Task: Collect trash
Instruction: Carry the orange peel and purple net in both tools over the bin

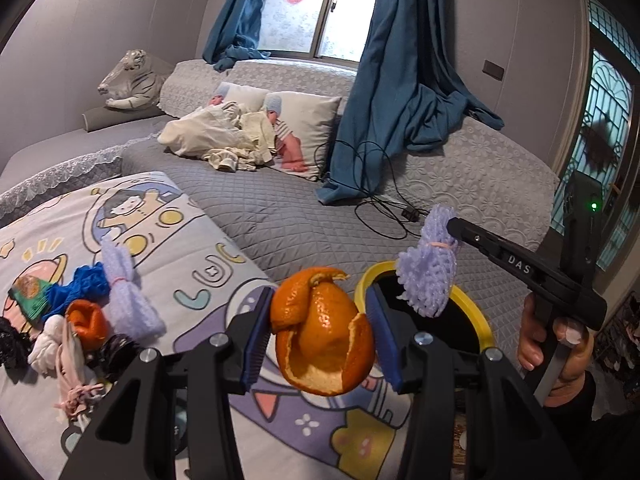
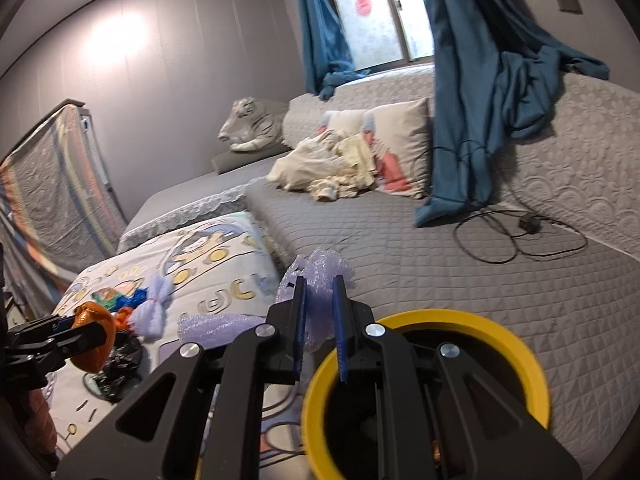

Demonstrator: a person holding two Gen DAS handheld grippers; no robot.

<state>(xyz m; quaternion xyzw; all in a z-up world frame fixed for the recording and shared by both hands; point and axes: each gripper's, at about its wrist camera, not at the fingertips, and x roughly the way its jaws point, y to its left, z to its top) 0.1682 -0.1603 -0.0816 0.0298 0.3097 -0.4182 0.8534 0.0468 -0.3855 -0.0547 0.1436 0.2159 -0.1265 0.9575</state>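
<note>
Working across the left wrist view from its left edge, I see the uncollected litter first: a heap at lower left on the cartoon blanket (image 1: 168,248), with a second orange peel (image 1: 86,322), a lilac foam net (image 1: 128,296), blue netting (image 1: 80,286) and black wrappers. At bottom centre my left gripper (image 1: 320,336) stands about half open, its blue pads pressed on either side of a curled orange peel (image 1: 324,332), clamped across the width so the shell does not crumple. Right of it sits the yellow-rimmed bin (image 1: 478,316), and over its mouth hangs a purple foam net (image 1: 430,276), pinched at the tip of my right gripper (image 1: 450,224), a hand (image 1: 554,356) on its handle at the right edge. I judge both pieces are carried this way so they can drop straight in.

From the right wrist view the heap lies at left of the frame, with the left gripper and its peel at the far left edge. At centre the right jaws are nearly shut, foam bulging around them. Only this view looks down into the bin's dark inside; its contents I cannot make out. Only the left wrist view shows the net's full hanging length.
</note>
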